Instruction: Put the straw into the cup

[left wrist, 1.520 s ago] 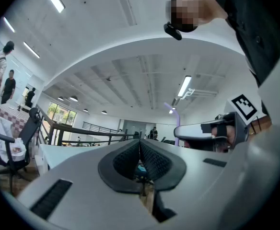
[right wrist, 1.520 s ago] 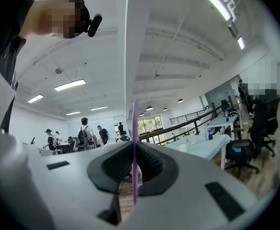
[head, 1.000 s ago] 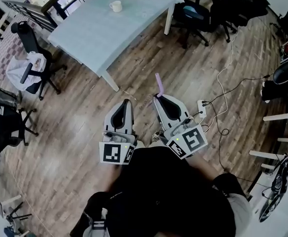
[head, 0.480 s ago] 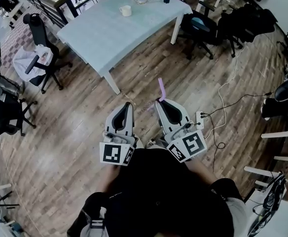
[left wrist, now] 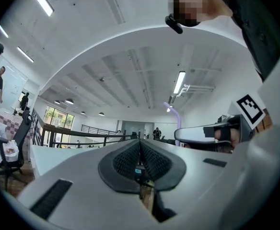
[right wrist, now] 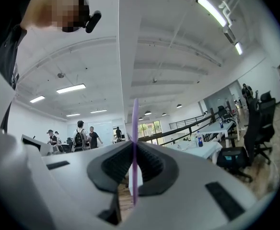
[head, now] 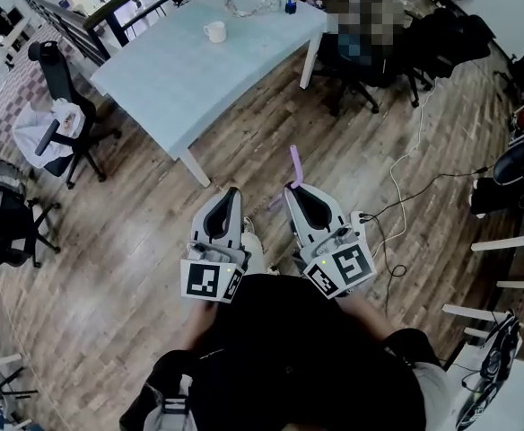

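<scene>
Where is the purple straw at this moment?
In the head view the straw is clamped in the right gripper, right of centre, jutting past its tips over the wooden floor, well short of the cup on the table.

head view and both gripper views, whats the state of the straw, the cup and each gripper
right gripper: shut on the straw
left gripper: shut, nothing between its jaws
straw: clamped in the right gripper, standing up, top end bent, not in the cup
cup: upright on the table, no straw in it
</scene>
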`<state>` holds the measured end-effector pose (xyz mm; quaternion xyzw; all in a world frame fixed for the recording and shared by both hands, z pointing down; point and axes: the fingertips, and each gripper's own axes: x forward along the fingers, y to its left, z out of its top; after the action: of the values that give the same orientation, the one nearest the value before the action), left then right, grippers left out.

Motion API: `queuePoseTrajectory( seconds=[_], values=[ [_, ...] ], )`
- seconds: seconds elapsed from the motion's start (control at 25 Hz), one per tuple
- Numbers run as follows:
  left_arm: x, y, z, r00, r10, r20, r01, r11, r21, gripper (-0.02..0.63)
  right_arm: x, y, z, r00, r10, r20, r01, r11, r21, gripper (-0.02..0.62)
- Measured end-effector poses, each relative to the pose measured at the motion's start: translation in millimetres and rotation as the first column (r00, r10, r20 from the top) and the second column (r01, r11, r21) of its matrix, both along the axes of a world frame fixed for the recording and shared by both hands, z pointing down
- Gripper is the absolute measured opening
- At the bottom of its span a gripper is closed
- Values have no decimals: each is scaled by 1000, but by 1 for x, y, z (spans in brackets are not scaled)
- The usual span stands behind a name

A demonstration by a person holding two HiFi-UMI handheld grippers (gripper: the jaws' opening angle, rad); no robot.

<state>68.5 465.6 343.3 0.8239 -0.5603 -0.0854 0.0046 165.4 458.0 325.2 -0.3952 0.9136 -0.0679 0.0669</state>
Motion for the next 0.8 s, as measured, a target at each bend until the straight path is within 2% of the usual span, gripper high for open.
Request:
queuePoseTrajectory(
  seconds=[0.24, 0.8],
  values=[
    [6, -64, -4, 999, 41, -10, -40, 999, 12, 14, 5, -59, -5, 999, 42, -7, -42, 999, -8, 31],
    [-19, -196, -7, 993, 121, -8, -121, 993, -4, 14, -29, -185, -3, 995, 100, 7, -100, 994, -39, 32]
  ],
)
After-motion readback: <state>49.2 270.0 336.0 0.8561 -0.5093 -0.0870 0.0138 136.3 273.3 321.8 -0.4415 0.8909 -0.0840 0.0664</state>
